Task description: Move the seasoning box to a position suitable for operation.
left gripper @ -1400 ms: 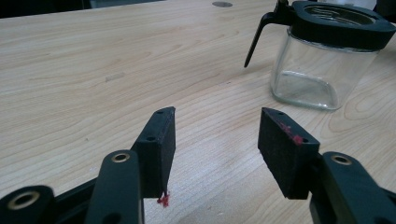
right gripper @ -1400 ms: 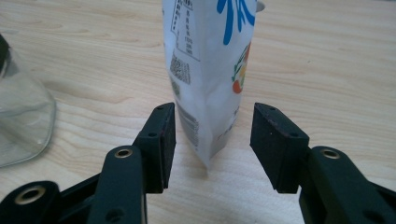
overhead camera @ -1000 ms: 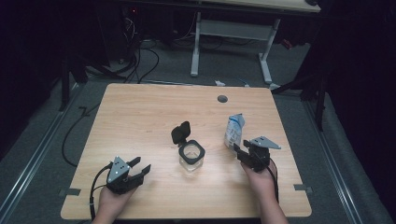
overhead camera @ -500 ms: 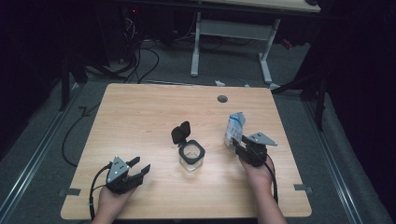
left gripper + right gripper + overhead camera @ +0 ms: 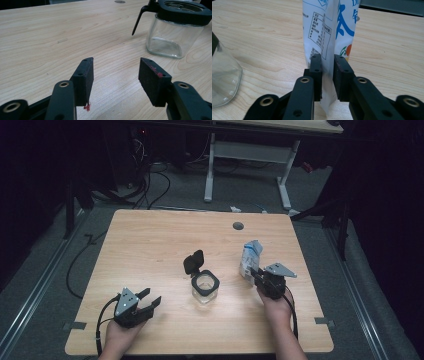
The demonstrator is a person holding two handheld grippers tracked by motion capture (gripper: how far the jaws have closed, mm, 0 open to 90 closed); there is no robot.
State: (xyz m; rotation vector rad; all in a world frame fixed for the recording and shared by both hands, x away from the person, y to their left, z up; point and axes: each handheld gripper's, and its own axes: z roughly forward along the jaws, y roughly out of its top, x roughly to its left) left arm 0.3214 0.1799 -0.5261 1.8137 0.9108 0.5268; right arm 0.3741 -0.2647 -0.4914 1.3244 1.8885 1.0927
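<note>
Change since a second ago: right tongs (image 5: 256, 275) have just been closing, with the white pouch (image 5: 249, 258) between their jaws; both hands and the pouch sit where they sat before.

High view, places: pouch stands upright right of centre on the worktop (image 5: 165, 235); right tongs touch its lower end; glass jar (image 5: 205, 289) stands at centre with its black flip lid (image 5: 193, 261) raised toward the upper left; left tongs (image 5: 150, 301) rest at the lower left, well apart from the jar.

High view, hard to make out: print on the pouch is too small to read; the right jaws are hidden under the grey plate and the hand, so the grip cannot be judged from above; the surroundings beyond the worktop are mostly dark.

Left gripper view, tongs (image 5: 116, 76): jaws spread wide, nothing between them but bare wood.

Left gripper view, cut off: jar (image 5: 172, 37) at the upper right, its top and right side leaving the frame; jar looks empty.

Right gripper view, tongs (image 5: 327, 75): both pads pressed flat on the pouch's (image 5: 329, 32) lower edge, pinching it thin.

Right gripper view, pouch look: white, blue characters, a black-framed table of small print, an orange and green spot low on the right.

Right gripper view, cut off: pouch top runs out of frame; the jar's (image 5: 224, 75) curved glass shows at the left edge.
</note>
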